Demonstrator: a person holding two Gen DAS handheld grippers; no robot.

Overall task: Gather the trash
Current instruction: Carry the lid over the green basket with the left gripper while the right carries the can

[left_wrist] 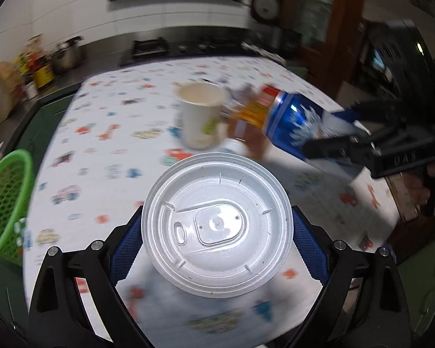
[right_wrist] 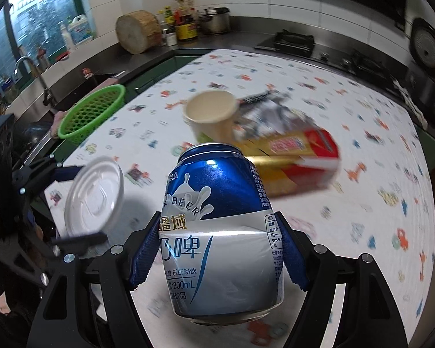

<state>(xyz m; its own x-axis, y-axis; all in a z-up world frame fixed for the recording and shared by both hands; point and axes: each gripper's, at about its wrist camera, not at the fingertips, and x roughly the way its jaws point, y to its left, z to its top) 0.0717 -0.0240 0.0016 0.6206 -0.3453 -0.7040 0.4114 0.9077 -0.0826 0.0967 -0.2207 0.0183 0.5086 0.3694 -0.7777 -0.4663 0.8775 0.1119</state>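
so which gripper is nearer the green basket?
Left. The left gripper, holding the plastic lid, is just beside the green basket; the right gripper, gripping the can, sits farther across the table.

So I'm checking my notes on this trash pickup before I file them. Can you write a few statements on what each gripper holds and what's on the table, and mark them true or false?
1. The right gripper is shut on a blue and silver can. True.
2. The left gripper holds a paper cup. False: it holds a white plastic lid.
3. The green basket holds the can. False: the can is in the gripper.
4. A paper cup stands on the table. True.
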